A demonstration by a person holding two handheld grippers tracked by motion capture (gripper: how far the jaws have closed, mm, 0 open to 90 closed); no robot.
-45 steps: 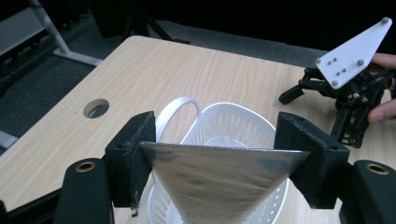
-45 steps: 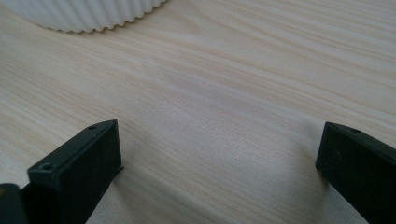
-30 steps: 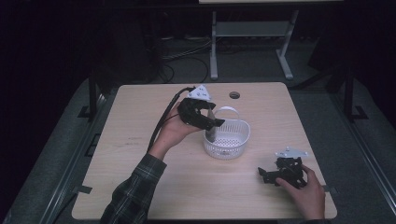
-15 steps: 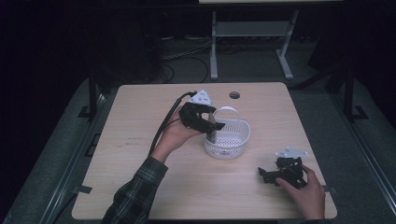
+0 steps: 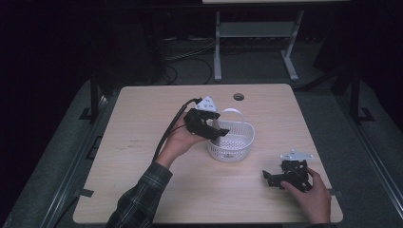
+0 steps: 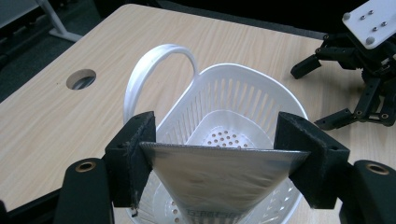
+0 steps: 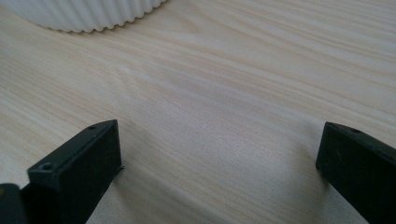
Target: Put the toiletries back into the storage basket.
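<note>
A white slotted basket (image 5: 234,142) with a loop handle (image 6: 154,60) stands mid-table. My left gripper (image 5: 216,130) hovers over the basket's left rim, tilted down into it. Its jaws are shut on a silvery, wedge-shaped foil packet (image 6: 219,175), which spans the gap between both pads above the basket (image 6: 252,88). My right gripper (image 5: 274,178) rests on the table at the front right, held by a hand. In the right gripper view this gripper (image 7: 219,140) is open, with bare wood between its jaws and the basket's ribbed wall (image 7: 88,14) farther off.
The light wooden table (image 5: 142,128) has a round cable hole (image 5: 238,97) near its far edge. A black cable (image 5: 166,137) trails from the left gripper along the forearm. Dark floor and a metal stand (image 5: 218,42) lie beyond the table.
My left gripper has sunk slightly toward the basket with the packet still in it. The right gripper has not moved.
</note>
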